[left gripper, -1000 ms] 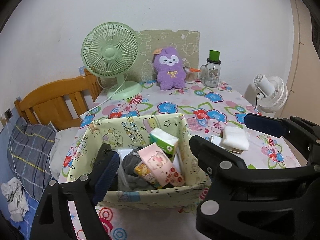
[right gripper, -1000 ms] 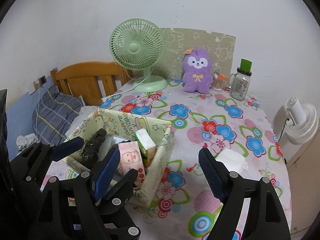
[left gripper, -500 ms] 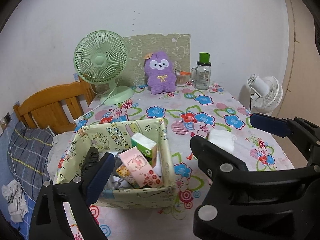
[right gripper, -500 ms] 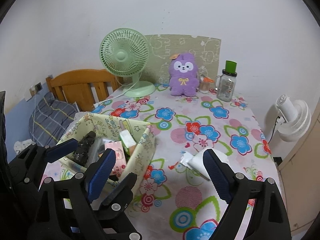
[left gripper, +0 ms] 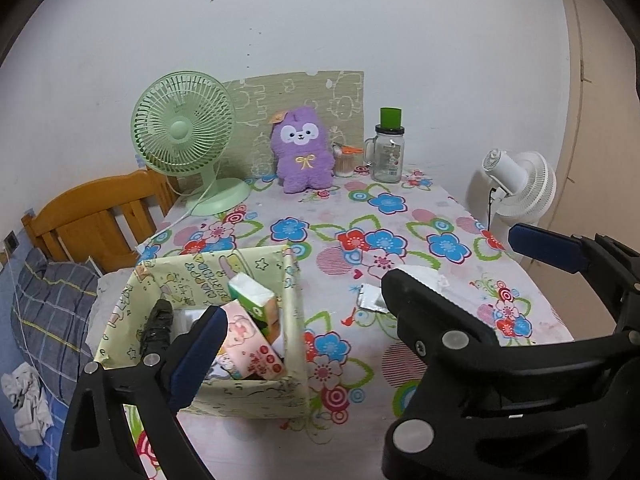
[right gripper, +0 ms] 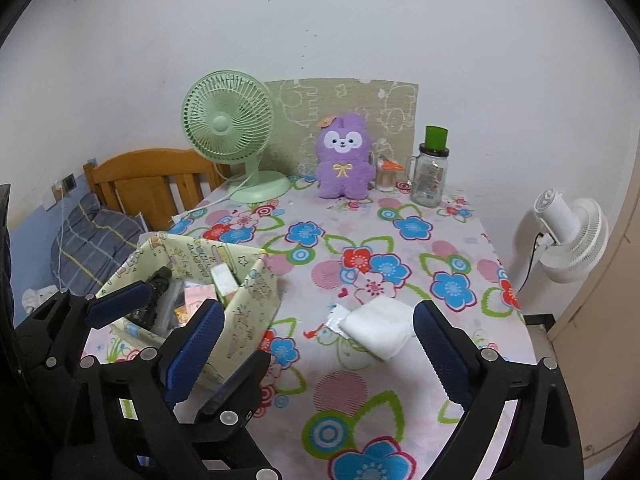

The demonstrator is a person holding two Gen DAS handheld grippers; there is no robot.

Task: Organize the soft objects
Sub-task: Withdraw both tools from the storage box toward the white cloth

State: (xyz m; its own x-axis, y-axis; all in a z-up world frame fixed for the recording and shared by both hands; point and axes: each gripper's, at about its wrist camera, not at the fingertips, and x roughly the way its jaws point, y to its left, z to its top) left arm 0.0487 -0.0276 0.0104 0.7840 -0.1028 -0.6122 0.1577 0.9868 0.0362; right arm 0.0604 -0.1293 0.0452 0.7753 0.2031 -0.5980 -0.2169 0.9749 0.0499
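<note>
A pale yellow cartoon-print box (left gripper: 248,396) stands at the near left of the flowered table (left gripper: 400,208). It holds a green-and-white tissue pack (left gripper: 254,300), a pink pack (left gripper: 250,344) and a dark item (left gripper: 158,324). A folded white cloth (right gripper: 376,332) lies on the table to the right of the box (right gripper: 248,312), beside a small silver packet (right gripper: 334,318). A purple plush toy (right gripper: 344,156) sits upright at the back. My left gripper (left gripper: 320,320) is wide open by the box, holding nothing. My right gripper (right gripper: 318,306) hangs over the cloth, its jaws still opening and empty.
A green desk fan (left gripper: 182,136), a glass jar with a green lid (left gripper: 388,152) and a small orange-lidded cup (left gripper: 344,160) line the back. A white fan (left gripper: 520,184) stands beyond the table's right edge. A wooden headboard (left gripper: 100,216) and bedding lie to the left.
Both grippers have drawn back from the box, so the box and table look smaller and farther off. The jaws of both have spread wider.
</note>
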